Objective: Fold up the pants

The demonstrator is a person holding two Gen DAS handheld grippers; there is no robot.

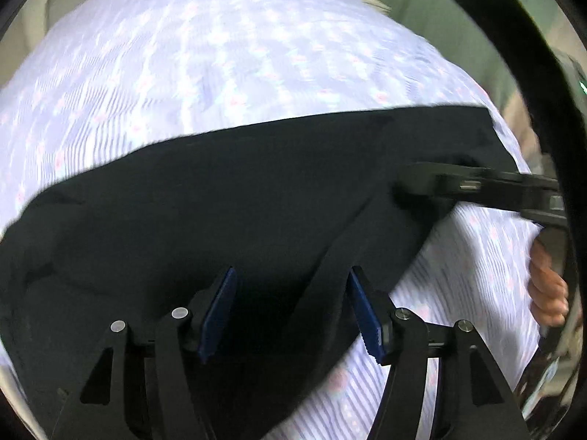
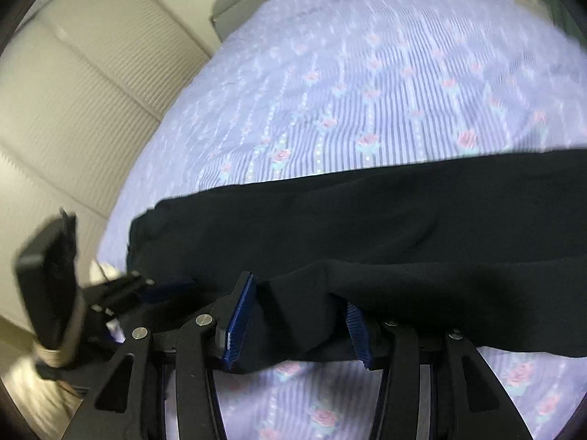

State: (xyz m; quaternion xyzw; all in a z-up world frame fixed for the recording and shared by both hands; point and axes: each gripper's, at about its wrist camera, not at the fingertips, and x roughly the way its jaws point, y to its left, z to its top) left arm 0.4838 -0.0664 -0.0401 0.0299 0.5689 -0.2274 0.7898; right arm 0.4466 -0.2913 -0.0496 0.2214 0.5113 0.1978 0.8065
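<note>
Black pants (image 1: 227, 198) lie across a lilac striped bedsheet with pink roses (image 1: 205, 51). In the left wrist view my left gripper (image 1: 290, 311) is open, its blue pads (image 1: 220, 311) apart over the dark cloth. The right gripper's body (image 1: 477, 187) comes in from the right over the pants' edge. In the right wrist view my right gripper (image 2: 297, 322) is open, with a fold of the pants (image 2: 367, 227) lying loosely between its blue pads (image 2: 240, 322). The left gripper (image 2: 121, 293) shows at the left, blurred.
The bedsheet (image 2: 367, 91) covers the bed. A cream ribbed wall or headboard (image 2: 80, 102) stands at the left. A grey bed corner (image 2: 238, 11) shows at the far end. A hand (image 1: 546, 289) holds the right gripper.
</note>
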